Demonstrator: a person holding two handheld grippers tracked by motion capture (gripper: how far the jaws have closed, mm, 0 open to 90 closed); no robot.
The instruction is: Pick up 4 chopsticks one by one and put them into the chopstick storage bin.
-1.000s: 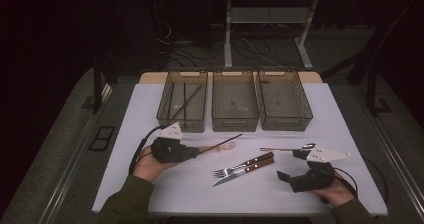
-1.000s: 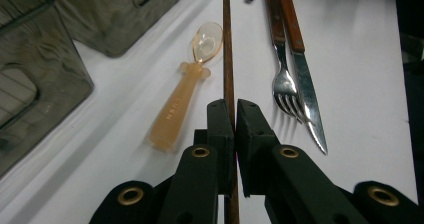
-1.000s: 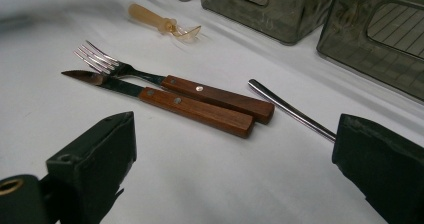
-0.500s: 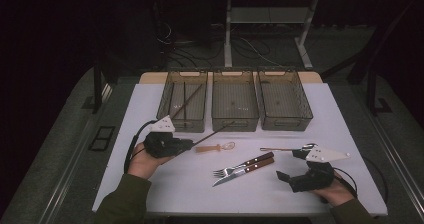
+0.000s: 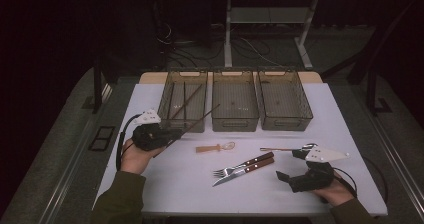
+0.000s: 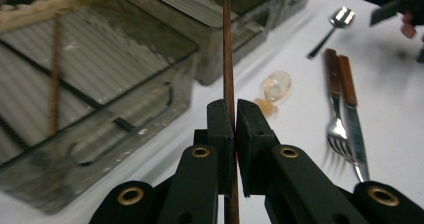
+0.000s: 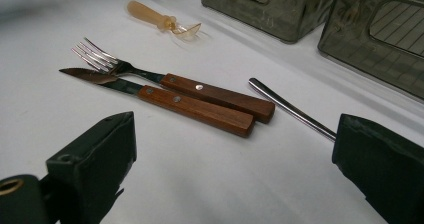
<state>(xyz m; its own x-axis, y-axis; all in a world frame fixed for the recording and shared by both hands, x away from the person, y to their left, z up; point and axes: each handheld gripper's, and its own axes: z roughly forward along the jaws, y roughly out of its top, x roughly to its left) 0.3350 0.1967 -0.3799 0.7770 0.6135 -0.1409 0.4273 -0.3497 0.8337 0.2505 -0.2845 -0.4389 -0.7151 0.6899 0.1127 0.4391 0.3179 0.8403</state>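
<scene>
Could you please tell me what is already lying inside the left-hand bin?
The left bin holds two brown chopsticks. The left gripper holds another chopstick by its near wall.

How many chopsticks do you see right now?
3: two chopsticks lie in the left bin, one straight and one slanted; the third chopstick is clamped in the left gripper.

Left gripper [image 5: 172,135] clamps tight, jaws pointing away from its hand; right gripper [image 5: 289,164] rests with jaws wide apart.

Fork [image 7: 150,76] & knife [image 7: 165,100] are seen side by side on white table [image 7: 200,184], btwn wide-set jaws.
</scene>
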